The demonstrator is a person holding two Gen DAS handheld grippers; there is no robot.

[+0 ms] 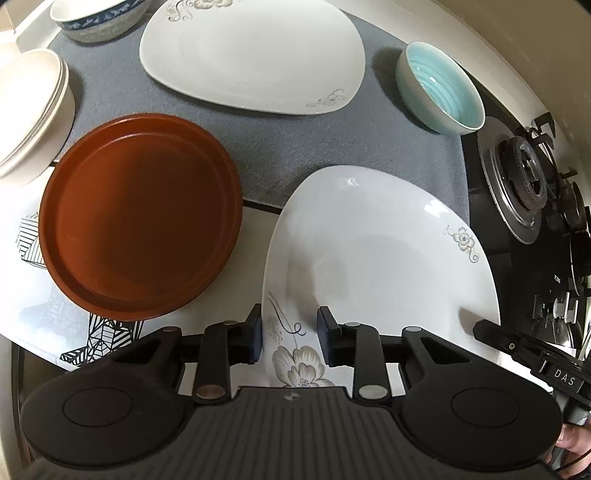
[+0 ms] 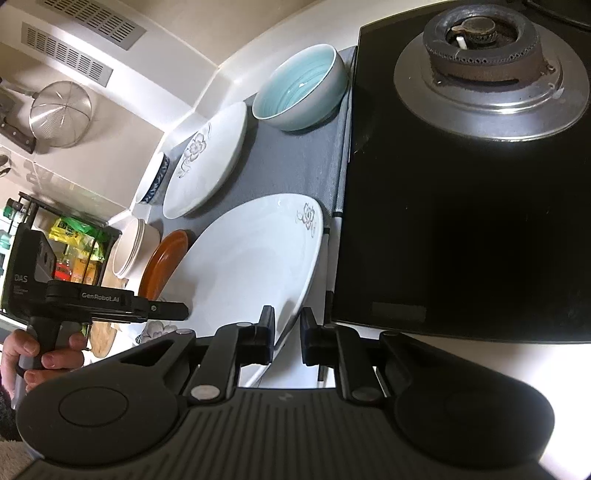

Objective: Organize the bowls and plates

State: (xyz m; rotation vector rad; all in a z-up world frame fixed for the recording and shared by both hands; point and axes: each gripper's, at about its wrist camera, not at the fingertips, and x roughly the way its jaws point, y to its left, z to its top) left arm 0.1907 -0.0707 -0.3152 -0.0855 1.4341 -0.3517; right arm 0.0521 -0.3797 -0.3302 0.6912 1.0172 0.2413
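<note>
near plate: the white flowered plate (image 1: 380, 258) you've got between both tools sits at the front of the desk (image 1: 255, 236), tipped up, glossy, with grey blossom prints at its corners
left gripper (image 1: 290, 334): your jaws stand narrow around the plate's flowered near edge, and I can't tell if the pads actually press on it
right gripper (image 2: 287, 336): your jaws are close together with the plate's rim between them; looks pinched, one pad right against the rim
other dishes: second white plate (image 1: 255, 55) further back on the grey mat (image 1: 280, 147), brown plates (image 1: 140, 218) stacked just left of yours, aqua bowl (image 1: 441, 92) by the stove, blue-patterned bowl (image 1: 98, 16) and cream bowls (image 1: 31, 107) at far left
writing: "DAS" and "GenRobot.AI" readable on the tool bodies
room: black gas stove (image 2: 461, 184) runs right beside the plate's right edge; bare mat lies between the two white plates
</note>
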